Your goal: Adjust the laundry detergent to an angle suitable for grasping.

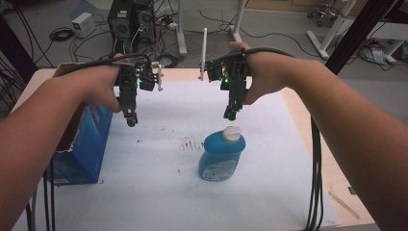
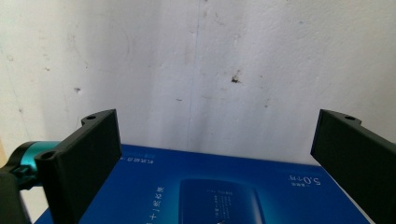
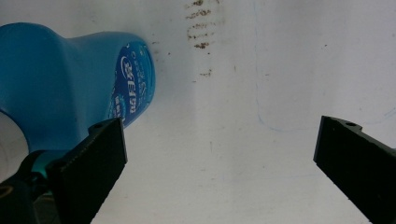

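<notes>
Two grippers held above white table cover point(image 1: 159, 192): left gripper point(image 1: 131, 120) over blue box point(image 1: 82, 149), right gripper point(image 1: 230, 114) above upright blue bottle point(image 1: 221, 155). Jaws seen wide apart, empty, in gripper views; box print point(image 2: 219, 198) resolved there.

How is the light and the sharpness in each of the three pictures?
High view: dim, soft light, slightly blurred, the blue bottle casting little shadow. Left gripper view: bright white sheet, the blue box print soft. Right gripper view: even light, the near bottle out of focus.
</notes>
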Motion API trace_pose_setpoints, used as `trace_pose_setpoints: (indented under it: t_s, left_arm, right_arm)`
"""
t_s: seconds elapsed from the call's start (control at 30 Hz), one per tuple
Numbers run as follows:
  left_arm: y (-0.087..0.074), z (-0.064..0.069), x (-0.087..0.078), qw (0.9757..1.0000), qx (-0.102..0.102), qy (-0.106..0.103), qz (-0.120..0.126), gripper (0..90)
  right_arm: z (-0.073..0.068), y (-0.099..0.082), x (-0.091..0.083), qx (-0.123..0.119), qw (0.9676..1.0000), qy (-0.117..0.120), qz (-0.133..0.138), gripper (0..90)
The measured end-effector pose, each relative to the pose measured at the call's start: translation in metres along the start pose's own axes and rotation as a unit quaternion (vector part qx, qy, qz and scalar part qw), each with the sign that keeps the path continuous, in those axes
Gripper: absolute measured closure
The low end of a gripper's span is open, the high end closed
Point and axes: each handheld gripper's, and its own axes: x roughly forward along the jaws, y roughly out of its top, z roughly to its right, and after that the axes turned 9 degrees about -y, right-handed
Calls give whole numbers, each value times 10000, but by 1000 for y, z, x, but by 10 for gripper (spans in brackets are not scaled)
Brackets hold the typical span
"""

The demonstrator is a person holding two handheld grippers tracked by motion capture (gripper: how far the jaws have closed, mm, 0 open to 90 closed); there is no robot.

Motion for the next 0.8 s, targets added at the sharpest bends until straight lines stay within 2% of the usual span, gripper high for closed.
trace_pose_setpoints:
  t_s: [0.43, 0.47, 0.8]
  left_arm:
    - [2, 4, -3, 10000, 25, 54, -49, 17]
    - [2, 6, -3, 10000, -20, 34, -48, 17]
    - [1, 4, -2, 10000, 3, 26, -26, 17]
  right_arm:
    - [-3, -2, -4, 39, 10000, -80, 44, 16]
    - [-3, -2, -5, 30, 9999, -84, 45, 16]
    - [-2, -2, -4, 9, 10000, -70, 31, 16]
